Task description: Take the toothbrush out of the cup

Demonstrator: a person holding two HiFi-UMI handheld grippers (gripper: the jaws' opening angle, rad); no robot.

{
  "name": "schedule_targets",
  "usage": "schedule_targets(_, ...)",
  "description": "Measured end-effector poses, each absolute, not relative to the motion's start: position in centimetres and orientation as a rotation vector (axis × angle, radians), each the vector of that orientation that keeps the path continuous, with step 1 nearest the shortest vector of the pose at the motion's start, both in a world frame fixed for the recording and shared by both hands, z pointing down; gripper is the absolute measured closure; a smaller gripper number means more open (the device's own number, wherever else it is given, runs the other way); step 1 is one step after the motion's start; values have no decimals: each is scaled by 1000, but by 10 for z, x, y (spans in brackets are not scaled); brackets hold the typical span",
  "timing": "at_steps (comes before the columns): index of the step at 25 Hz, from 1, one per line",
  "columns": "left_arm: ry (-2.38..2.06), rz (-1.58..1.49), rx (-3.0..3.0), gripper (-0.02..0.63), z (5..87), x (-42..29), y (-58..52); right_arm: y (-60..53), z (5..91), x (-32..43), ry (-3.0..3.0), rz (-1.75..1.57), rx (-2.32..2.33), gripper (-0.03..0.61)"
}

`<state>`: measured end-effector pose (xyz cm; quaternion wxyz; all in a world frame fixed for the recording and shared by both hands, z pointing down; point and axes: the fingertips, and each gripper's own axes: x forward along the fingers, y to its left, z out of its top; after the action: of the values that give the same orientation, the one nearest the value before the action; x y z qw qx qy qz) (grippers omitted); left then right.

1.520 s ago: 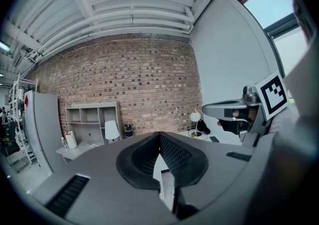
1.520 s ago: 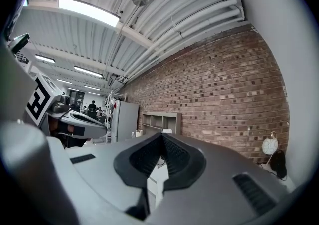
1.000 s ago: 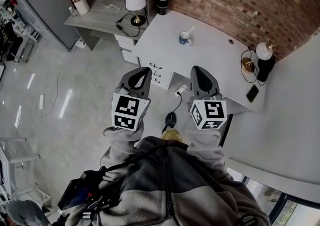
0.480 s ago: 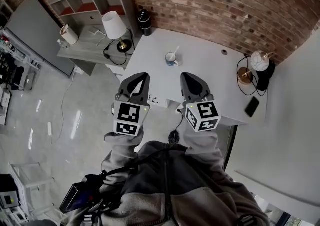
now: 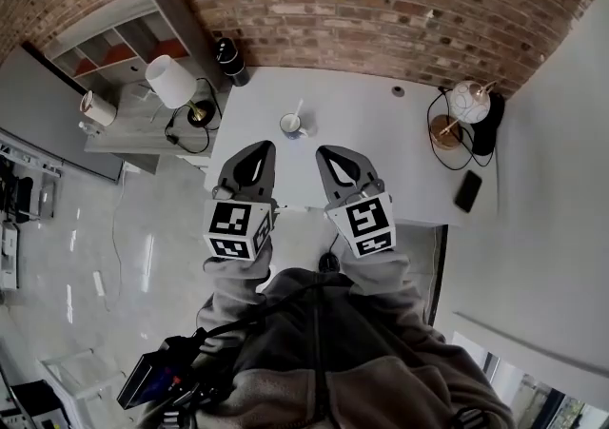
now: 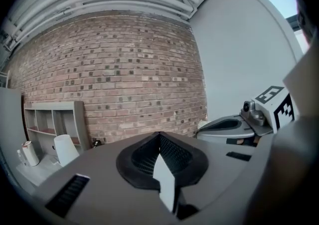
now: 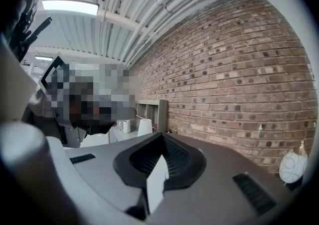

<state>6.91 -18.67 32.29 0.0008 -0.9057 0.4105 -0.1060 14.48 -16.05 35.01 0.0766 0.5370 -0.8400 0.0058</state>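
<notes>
Left gripper (image 5: 255,147) & right gripper (image 5: 333,152): jaws together, empty. Thin white toothbrush (image 5: 299,111) in small blue cup (image 5: 289,126): prob. light, stiff, slick; pinch exposed handle.

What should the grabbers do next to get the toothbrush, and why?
Probably move the right gripper forward toward the cup on the desk: its fingers are together and short of the cup, where the toothbrush stands untouched.

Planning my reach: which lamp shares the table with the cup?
The round globe lamp at the white table's right end; the shaded lamp stands on the grey side desk.
</notes>
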Motion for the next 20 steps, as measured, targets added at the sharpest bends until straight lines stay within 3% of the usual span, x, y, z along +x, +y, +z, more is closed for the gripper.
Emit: schedule_targets(20, 1517, -550, -3053, 609, 460, -4, -244, -246, 486, 107, -2355, 298, 1405, 577)
